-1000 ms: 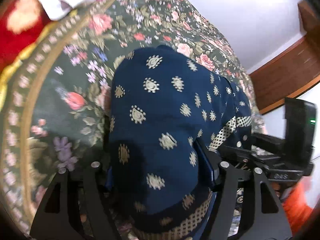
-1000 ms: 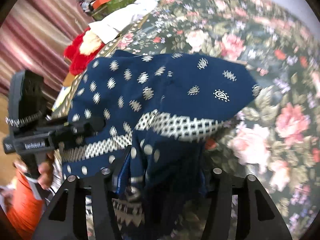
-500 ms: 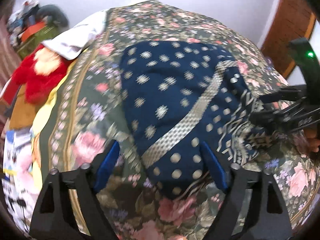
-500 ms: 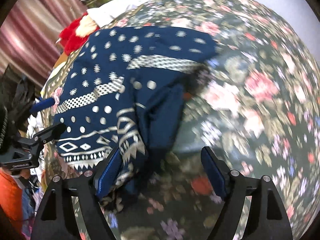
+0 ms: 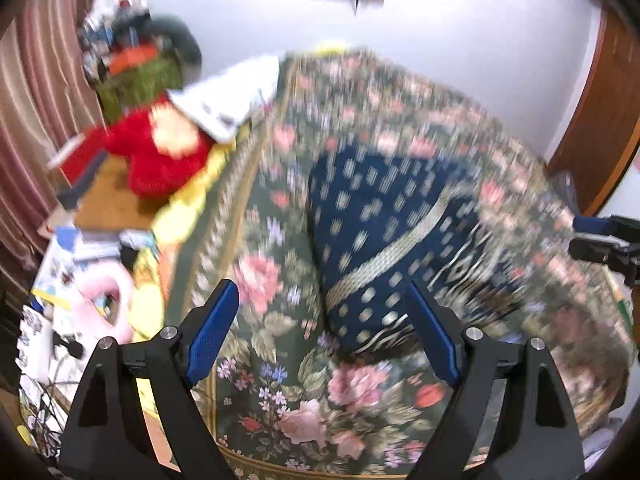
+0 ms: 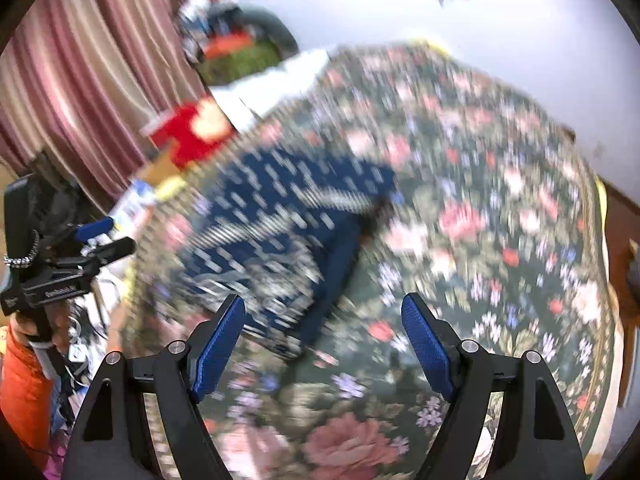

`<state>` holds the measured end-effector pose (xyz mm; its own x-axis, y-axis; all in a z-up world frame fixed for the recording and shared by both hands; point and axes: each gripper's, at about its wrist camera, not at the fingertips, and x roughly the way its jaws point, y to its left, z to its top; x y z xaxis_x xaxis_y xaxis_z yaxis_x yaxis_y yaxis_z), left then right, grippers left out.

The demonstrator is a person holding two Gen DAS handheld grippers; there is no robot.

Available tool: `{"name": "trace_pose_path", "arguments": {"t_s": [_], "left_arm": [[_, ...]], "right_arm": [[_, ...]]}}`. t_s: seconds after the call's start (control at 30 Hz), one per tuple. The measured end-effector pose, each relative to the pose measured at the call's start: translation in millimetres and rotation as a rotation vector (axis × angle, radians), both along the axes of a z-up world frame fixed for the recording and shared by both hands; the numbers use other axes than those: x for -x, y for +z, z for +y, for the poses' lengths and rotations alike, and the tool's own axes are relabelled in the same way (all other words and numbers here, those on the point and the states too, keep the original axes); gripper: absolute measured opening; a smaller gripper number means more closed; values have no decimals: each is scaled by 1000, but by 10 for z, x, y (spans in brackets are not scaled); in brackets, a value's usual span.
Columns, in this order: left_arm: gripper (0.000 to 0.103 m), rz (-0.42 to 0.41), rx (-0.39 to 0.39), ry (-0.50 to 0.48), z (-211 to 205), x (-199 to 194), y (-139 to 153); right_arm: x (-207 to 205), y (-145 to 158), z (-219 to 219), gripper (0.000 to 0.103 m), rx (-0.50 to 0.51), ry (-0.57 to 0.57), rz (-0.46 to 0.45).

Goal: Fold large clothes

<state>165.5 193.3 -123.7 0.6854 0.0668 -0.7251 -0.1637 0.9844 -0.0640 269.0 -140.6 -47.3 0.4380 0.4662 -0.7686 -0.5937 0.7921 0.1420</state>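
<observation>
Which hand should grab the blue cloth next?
Probably the left. Both grippers are open and empty, but the left gripper has the cloth lying right between its fingers, while the right gripper points mostly at bedspread.

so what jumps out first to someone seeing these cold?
The navy blue garment with cream dots and patterned bands, lying folded mid-bed on the dark green floral bedspread. Next, the bright red plush toy off the bed's left edge. Both the left gripper and right gripper gape open, empty.
</observation>
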Motion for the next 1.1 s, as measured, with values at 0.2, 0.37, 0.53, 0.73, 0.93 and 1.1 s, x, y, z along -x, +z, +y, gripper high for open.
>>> {"name": "trace_pose_path", "arguments": {"t_s": [0.2,0.37,0.53,0.73,0.93,1.1], "left_arm": [[85,-263,-40,-21,-383,484,902],[85,-465,-53,-60,-727,969,1437],[85,-577,-96,-40,-1005,1320,1629],[85,-615,-78,11,-1100,1527,1609],[85,-595,-84,22,-1108,1605,1519],[85,-588,-79,21,-1093,1616,1474]], "right_arm": [[558,818,9,79,-181,39,-215],[1087,1322,-136,79,-312,29,-369],[1555,1565,-277,79,-374,-16,-500],[1940,1542,-303,79,-349,-66,-589],[2008,1437,-306,79,-312,-92,-579],[1998,1421,-304,79,-309,-97,-569]]}}
